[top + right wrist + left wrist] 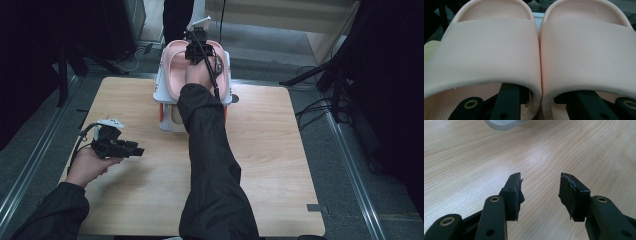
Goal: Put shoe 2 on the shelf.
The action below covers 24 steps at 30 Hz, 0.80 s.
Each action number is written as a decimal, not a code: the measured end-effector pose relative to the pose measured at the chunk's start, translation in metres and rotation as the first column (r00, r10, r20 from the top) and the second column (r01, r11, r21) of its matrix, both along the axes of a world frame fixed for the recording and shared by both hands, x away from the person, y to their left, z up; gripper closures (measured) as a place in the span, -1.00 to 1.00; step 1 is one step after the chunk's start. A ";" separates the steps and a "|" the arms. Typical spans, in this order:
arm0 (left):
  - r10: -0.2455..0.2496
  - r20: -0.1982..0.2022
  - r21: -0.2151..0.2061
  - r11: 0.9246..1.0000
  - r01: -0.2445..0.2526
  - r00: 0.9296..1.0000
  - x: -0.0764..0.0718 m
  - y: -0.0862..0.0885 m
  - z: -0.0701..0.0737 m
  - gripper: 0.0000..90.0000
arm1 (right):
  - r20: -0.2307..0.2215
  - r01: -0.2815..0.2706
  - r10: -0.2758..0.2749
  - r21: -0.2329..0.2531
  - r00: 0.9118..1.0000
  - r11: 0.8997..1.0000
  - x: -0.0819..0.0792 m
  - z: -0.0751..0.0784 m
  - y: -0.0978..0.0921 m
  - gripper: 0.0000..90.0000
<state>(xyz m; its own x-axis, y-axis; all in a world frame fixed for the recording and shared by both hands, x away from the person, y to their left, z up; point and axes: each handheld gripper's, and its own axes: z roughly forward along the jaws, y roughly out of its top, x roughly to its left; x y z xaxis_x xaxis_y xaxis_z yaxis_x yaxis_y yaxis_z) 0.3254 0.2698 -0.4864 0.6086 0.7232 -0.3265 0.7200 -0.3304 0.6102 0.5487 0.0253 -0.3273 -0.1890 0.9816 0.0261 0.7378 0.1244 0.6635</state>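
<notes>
Two pale pink slippers sit side by side on a white rack (pixel 162 87) at the table's far edge; the left slipper (pixel 486 47) and the right slipper (pixel 589 50) touch along their inner sides. My right gripper (pixel 196 50) reaches over them. In the right gripper view its jaws stand apart, one under each strap, with the touching inner walls between them; the right gripper (pixel 540 92) is open and its tips are hidden. My left gripper (pixel 137 148) hovers low over the bare table near its left edge; the left gripper (pixel 540 182) is open and holds nothing.
The wooden table (pixel 270 150) has bare room in front and to the right of the rack. The rack's pale corner (pixel 499 123) lies ahead of the left gripper. Dark stands and cables (pixel 320 107) crowd the floor at right. A person's legs (pixel 177 15) stand behind the rack.
</notes>
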 end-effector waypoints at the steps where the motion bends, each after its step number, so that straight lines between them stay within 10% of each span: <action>1: -0.001 -0.001 -0.002 1.000 0.001 1.000 0.000 0.000 0.000 0.15 | 0.000 0.005 -0.005 -0.001 1.000 1.000 0.002 0.000 -0.001 0.62; 24: 0.003 -0.007 -0.008 1.000 -0.003 1.000 0.000 0.002 0.000 0.15 | 0.026 0.023 -0.021 -0.057 0.999 0.998 0.013 -0.010 0.018 0.45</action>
